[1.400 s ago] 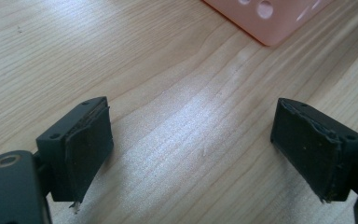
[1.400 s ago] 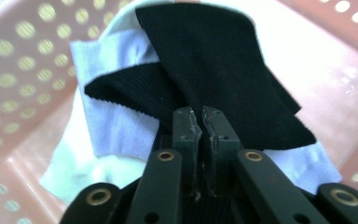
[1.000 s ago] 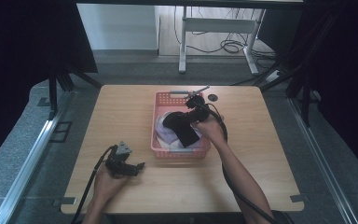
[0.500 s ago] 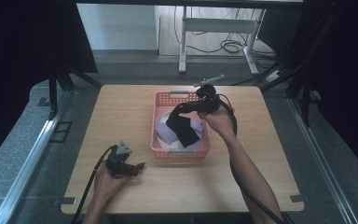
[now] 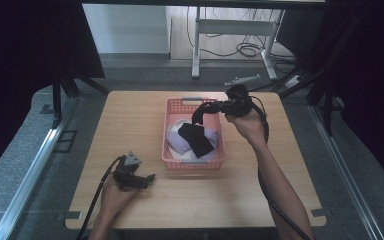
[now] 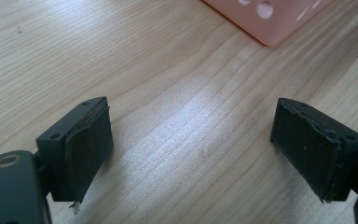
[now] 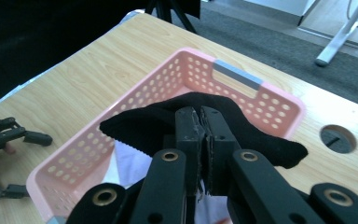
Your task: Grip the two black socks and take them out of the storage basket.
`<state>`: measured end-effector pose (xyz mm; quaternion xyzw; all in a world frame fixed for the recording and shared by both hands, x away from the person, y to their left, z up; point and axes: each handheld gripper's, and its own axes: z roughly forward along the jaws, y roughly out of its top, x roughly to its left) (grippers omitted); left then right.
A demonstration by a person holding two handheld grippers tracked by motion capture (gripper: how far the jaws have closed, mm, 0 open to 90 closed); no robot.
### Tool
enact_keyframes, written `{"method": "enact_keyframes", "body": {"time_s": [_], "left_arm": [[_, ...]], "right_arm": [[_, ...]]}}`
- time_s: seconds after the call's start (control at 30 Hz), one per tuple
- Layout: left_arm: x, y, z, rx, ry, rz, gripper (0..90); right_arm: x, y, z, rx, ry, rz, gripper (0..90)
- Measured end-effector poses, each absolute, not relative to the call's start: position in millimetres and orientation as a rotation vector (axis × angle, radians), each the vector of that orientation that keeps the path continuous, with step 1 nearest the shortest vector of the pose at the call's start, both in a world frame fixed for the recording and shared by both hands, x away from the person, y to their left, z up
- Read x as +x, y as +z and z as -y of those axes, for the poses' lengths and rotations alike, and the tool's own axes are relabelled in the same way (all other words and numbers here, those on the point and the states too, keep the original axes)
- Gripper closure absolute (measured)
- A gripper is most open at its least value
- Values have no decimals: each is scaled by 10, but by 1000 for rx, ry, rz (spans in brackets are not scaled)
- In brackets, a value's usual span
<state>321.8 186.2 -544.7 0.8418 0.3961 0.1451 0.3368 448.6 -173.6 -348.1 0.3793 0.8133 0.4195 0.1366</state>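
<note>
A pink perforated basket (image 5: 220, 150) stands mid-table; its holed wall (image 7: 168, 79) fills much of the right gripper view. My right gripper (image 5: 206, 108) is held above the basket's far right part, shut on a black cloth (image 5: 196, 140) that hangs from it down into the basket. In the right gripper view the jaws (image 7: 201, 122) meet on a fold of that black cloth (image 7: 140, 126). A white cloth (image 5: 176, 140) lies under it in the basket. My left gripper (image 5: 150, 178) rests open on the table at the front left; nothing is between its jaws (image 6: 191, 140).
The wooden table (image 5: 130, 115) has a round hole (image 7: 338, 138) near its far right corner. A corner of the basket (image 6: 270, 18) lies just ahead of the left gripper. Metal frame legs and cables stand on the floor beyond the table.
My right gripper has risen and drawn to the right with the black cloth, pulling it up out of the basket. The left gripper has stayed put.
</note>
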Motion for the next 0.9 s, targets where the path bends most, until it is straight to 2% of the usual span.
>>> {"method": "enact_keyframes", "body": {"time_s": [0.57,0.9], "left_arm": [[3217,-5448,-1859,2191,378,-1034,125],[3216,-5447,-1860,2194,376,-1034,126]], "right_arm": [[4386,-3434,2387,1228,1159,-2201,866],[4297,-3581,2801,1306,1118,-2127,865]]}}
